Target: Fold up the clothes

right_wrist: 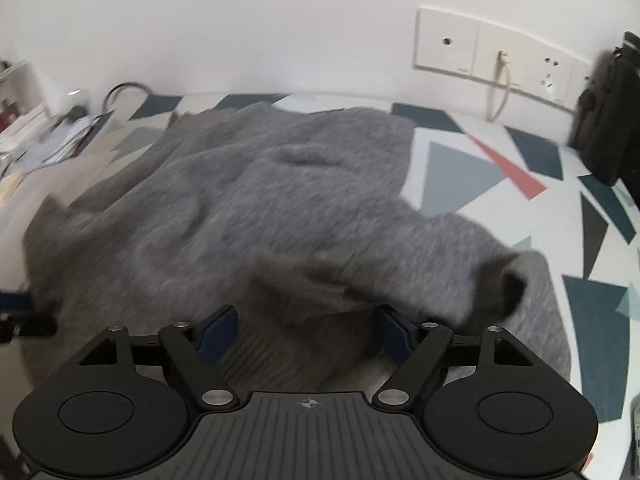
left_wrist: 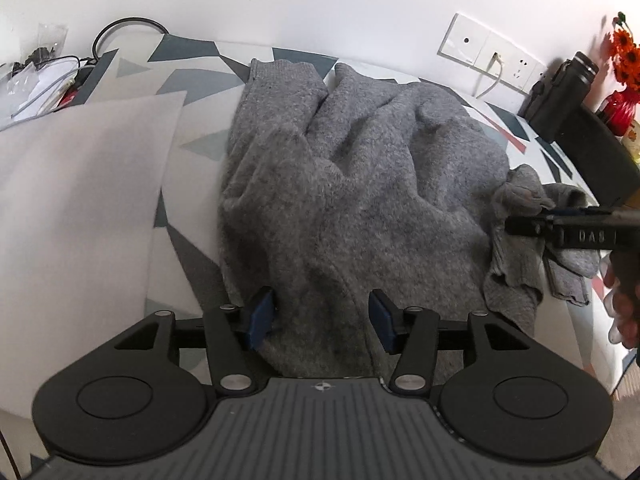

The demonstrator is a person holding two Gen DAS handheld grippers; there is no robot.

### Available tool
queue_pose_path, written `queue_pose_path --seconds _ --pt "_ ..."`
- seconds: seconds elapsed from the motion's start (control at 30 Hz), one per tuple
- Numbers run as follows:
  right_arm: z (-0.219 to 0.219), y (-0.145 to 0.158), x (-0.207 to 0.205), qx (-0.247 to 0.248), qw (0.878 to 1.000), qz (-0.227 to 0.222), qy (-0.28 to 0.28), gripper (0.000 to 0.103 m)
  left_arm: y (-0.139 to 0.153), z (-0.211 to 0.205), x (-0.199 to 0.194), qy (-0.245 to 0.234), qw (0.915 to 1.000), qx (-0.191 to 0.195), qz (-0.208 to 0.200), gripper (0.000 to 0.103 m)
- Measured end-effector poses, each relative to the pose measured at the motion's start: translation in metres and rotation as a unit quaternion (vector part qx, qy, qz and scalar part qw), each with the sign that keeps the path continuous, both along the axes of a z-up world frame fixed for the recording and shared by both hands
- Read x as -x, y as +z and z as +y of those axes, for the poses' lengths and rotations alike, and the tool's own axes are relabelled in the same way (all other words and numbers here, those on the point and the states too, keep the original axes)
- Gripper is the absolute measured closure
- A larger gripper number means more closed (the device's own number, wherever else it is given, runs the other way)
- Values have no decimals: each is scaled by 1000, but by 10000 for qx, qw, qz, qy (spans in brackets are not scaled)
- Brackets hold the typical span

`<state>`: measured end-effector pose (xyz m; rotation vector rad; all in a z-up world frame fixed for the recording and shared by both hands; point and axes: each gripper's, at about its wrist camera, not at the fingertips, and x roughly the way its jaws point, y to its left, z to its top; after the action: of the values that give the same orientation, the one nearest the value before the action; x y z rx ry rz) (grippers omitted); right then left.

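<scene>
A grey knitted sweater lies crumpled on a tablecloth with a triangle pattern. My left gripper is open at the sweater's near hem, with the knit lying between its blue pads. My right gripper reaches in from the right, where a bunched sleeve end sits at its tip. In the blurred right wrist view, the right gripper is open, its jaws wide apart over a raised fold of the sweater. The left gripper's blue pad shows at the far left edge.
A white sheet covers the table's left side. Cables and clutter sit at the back left. Wall sockets with a plugged cable, a black bottle and red flowers stand at the back right. A hand holds the right gripper.
</scene>
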<state>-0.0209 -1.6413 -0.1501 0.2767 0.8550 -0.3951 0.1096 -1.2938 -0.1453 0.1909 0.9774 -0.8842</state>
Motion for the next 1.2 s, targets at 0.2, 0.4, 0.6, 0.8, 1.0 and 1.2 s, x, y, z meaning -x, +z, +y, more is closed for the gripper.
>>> queue_pose_path --seconds 0.2,0.4,0.6,0.8,1.0,1.2 --pt "-29 -8 -2 -195 9982 -29 -575 67 -2 -4 -7 85 10000 11 -36 96" --pt "-65 -9 47 -455 9888 -158 -1411 101 6 15 -5 185 9996 202 -114 97" --pt "-86 -10 78 -826 9789 -266 -1852 93 3 21 -5 224 9992 199 274 86" --pt "-79 -3 54 -1236 9785 -537 -1559 57 -2 10 -5 123 9992 95 376 59" --pt "-78 -4 26 -1551 9762 -604 -1387 48 -2 5 2 -36 9992 -43 387 58" --pt "-87 -19 9 -1745 9721 -316 -1532 43 2 5 8 -152 9985 -309 414 55"
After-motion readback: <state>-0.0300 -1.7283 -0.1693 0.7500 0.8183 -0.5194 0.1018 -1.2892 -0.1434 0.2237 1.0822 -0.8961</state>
